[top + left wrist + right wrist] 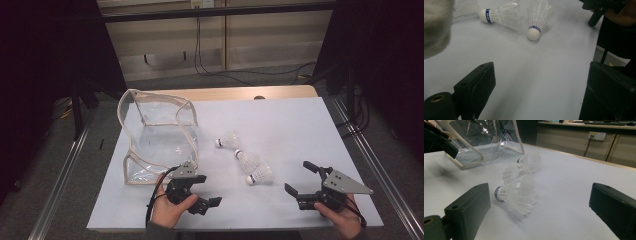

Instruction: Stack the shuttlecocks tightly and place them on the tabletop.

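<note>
- Desk [300,120]: white top, w/ a wood strip showing along the far edge. Your hands sit at the near edge, both grippers over the desk's front strip.
- Open room: right half of the desk is bare from the shuttlecocks out to the right edge; also bare between your two grippers at the front.
- Left side is tighter: clear bag [159,135] stands on the left part, top open, its near corner just beside your left gripper [205,192].
- Three shuttlecocks lie in a loose diagonal row mid-desk, right of the bag: far shuttlecock [229,141], middle shuttlecock [246,159], near shuttlecock [260,174]. Middle and near ones look touching or nearly so; can't tell which.
- Left gripper: jaws spread wide, nothing between them, touching nothing. In the left gripper view they point across bare desk toward the shuttlecocks, which lie well ahead.
- Right gripper [299,179]: jaws also spread wide, released, gripping nothing. It's right of the near shuttlecock, apart from it in the high view.
- Right gripper view: near shuttlecock [515,195] lies ahead of the gap, closer to the left-hand jaw, cork end w/ blue band toward that jaw; can't tell if it touches. Other two lie beyond, bag behind them.
- Desk's right edge runs near your right hand [345,220]; rail beyond it.
</note>
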Demonstrator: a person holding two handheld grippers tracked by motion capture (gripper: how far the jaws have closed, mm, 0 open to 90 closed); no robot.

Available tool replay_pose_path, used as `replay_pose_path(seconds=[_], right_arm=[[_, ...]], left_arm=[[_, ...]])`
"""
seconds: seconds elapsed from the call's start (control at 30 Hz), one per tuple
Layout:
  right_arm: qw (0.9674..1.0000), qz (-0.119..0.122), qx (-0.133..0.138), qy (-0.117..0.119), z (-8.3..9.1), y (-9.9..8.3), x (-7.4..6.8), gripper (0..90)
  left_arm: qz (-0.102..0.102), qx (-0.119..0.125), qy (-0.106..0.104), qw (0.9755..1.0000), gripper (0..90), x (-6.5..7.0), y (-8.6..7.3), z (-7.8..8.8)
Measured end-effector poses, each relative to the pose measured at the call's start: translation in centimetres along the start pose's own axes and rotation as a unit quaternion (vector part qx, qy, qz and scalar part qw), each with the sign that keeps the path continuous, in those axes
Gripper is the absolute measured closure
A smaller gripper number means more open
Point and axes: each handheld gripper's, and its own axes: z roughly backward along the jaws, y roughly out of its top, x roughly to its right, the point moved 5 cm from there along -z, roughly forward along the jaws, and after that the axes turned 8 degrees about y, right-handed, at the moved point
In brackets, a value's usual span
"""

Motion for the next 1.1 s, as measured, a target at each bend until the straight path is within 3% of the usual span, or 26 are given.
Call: replay_pose_path(seconds=[0.5,0.63,1.1], right_arm=[[1.0,0.0,0.002,0.002,-0.3,0.1,0.0,2.6],[1.0,0.001,0.002,0.003,-0.3,0.1,0.0,2.6],[1.0,0.005,0.001,0.007,-0.4,0.2,-0.2,2.6]], left_arm=[[0.005,0.012,0.02,0.9997,5.0,-0.6,-0.6,1.7],[-0.004,0.016,0.028,0.9995,4.8,-0.8,-0.8,2.1],[-0.003,0.026,0.05,0.9984,4.7,-2.0,-1.2,3.0]])
